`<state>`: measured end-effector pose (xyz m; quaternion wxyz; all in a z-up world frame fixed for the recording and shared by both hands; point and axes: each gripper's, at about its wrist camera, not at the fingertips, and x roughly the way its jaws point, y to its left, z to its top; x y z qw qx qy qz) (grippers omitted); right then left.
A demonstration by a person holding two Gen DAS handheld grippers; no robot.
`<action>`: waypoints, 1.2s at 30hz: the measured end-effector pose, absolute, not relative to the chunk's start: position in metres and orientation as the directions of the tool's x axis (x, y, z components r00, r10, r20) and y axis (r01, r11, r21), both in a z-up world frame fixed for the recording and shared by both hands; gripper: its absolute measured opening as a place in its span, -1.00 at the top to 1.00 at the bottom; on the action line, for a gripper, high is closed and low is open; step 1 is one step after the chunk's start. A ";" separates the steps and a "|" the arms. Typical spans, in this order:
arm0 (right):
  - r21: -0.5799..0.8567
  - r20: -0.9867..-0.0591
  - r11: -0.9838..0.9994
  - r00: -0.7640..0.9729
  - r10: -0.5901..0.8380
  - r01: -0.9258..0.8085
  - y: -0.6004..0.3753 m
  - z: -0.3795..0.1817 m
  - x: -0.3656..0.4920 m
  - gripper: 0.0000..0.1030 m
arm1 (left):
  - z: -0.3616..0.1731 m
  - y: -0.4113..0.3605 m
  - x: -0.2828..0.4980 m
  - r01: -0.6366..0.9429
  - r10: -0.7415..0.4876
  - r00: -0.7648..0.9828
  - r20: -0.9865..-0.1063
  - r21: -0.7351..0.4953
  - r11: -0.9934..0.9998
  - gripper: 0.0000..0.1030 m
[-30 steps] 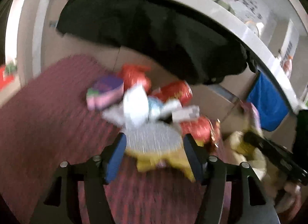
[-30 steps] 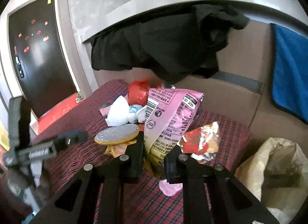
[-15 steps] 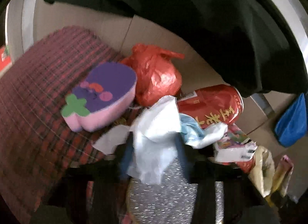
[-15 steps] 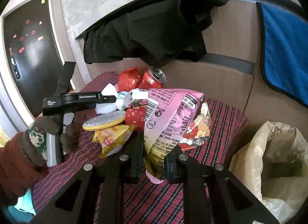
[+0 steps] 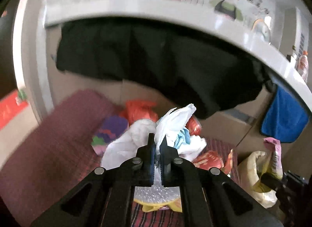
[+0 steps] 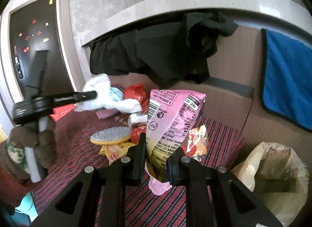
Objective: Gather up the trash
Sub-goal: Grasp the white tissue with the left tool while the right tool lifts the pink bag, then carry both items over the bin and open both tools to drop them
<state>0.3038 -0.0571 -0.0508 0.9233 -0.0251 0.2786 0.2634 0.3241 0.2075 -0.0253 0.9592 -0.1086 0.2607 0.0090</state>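
Raised off the pile, left claw (image 5: 157, 145) clenches tissue (image 5: 175, 121); right claw (image 6: 156, 160) grips wrapper (image 6: 171, 117). Carry both steadily over bag (image 6: 273, 176).

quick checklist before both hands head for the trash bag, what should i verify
1. Left hand-held gripper shut on the white tissue wad: ok, pinched between the fingers.
2. Wad lifted off the pile: ok in the right wrist view, where it hangs above the plaid cloth.
3. Nothing trailing from the wad: not ok, a blue mask and more white paper hang with it.
4. Right hand-held gripper shut on the pink snack bag: ok.
5. Trash bag mouth open: ok.
6. Foil wrapper free of the pink bag: cannot tell.
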 end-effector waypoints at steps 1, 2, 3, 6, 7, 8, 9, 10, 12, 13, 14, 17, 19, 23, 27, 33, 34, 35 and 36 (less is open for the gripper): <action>0.098 -0.517 0.861 0.713 0.473 -0.499 -0.060 -0.046 0.302 0.69 | -0.017 0.203 0.315 -0.073 -0.025 0.876 -0.482 -0.183 0.980 0.93; 0.096 -0.508 0.861 0.719 0.474 -0.499 -0.063 -0.042 0.300 0.69 | -0.011 0.198 0.310 -0.071 -0.017 0.884 -0.468 -0.169 0.983 0.93; 0.093 -0.495 0.862 0.728 0.474 -0.497 -0.067 -0.037 0.296 0.69 | -0.002 0.191 0.303 -0.068 -0.009 0.895 -0.447 -0.156 0.985 0.93; 0.072 -0.443 0.871 0.767 0.465 -0.487 -0.083 -0.016 0.284 0.69 | 0.021 0.164 0.280 -0.045 -0.009 0.925 -0.381 -0.132 0.990 0.93; 0.064 -0.427 0.874 0.778 0.460 -0.481 -0.089 -0.010 0.280 0.69 | 0.029 0.152 0.273 -0.029 -0.017 0.933 -0.360 -0.122 0.992 0.93; 0.054 -0.407 0.878 0.793 0.454 -0.475 -0.097 -0.003 0.275 0.69 | 0.035 0.145 0.270 -0.018 -0.024 0.937 -0.348 -0.117 0.993 0.93; 0.046 -0.388 0.884 0.807 0.445 -0.466 -0.106 0.005 0.269 0.69 | 0.041 0.130 0.263 -0.004 -0.032 0.945 -0.326 -0.109 0.994 0.93; 0.039 -0.373 0.889 0.819 0.437 -0.457 -0.115 0.011 0.264 0.69 | 0.047 0.116 0.256 0.013 -0.046 0.951 -0.305 -0.108 0.994 0.93; 0.025 -0.341 0.901 0.843 0.415 -0.433 -0.134 0.023 0.254 0.69 | 0.057 0.095 0.247 0.043 -0.071 0.959 -0.273 -0.106 0.993 0.93; 0.018 -0.327 0.908 0.856 0.401 -0.418 -0.147 0.029 0.248 0.69 | 0.060 0.081 0.243 0.058 -0.083 0.963 -0.256 -0.106 0.993 0.93; 0.013 -0.317 0.913 0.864 0.390 -0.407 -0.156 0.032 0.245 0.69 | 0.061 0.072 0.239 0.067 -0.091 0.965 -0.246 -0.107 0.992 0.93; 0.006 -0.287 0.932 0.892 0.349 -0.363 -0.190 0.042 0.234 0.69 | 0.061 0.036 0.230 0.109 -0.132 0.968 -0.215 -0.117 0.987 0.93; 0.009 -0.274 0.942 0.905 0.324 -0.335 -0.210 0.044 0.227 0.69 | 0.056 0.011 0.229 0.138 -0.163 0.964 -0.210 -0.129 0.982 0.93; -0.008 -0.267 0.960 0.926 0.267 -0.279 -0.236 0.042 0.224 0.68 | 0.042 -0.032 0.233 0.192 -0.218 0.948 -0.231 -0.128 0.973 0.93; -0.001 -0.296 0.970 0.927 0.232 -0.243 -0.257 0.030 0.236 0.68 | 0.024 -0.065 0.249 0.240 -0.263 0.924 -0.278 -0.112 0.964 0.94; 0.027 -0.349 0.980 0.917 0.192 -0.195 -0.289 0.003 0.254 0.68 | 0.006 -0.091 0.282 0.280 -0.305 0.895 -0.327 -0.120 0.952 0.95; 0.030 -0.358 0.982 0.915 0.186 -0.188 -0.295 -0.002 0.257 0.68 | 0.004 -0.096 0.287 0.283 -0.304 0.895 -0.327 -0.112 0.953 0.95; 0.033 -0.365 0.983 0.913 0.182 -0.183 -0.298 -0.005 0.260 0.68 | 0.000 -0.101 0.292 0.288 -0.308 0.891 -0.333 -0.109 0.951 0.95; 0.040 -0.375 0.983 0.909 0.180 -0.178 -0.302 -0.009 0.264 0.68 | -0.003 -0.104 0.298 0.293 -0.314 0.885 -0.342 -0.113 0.949 0.95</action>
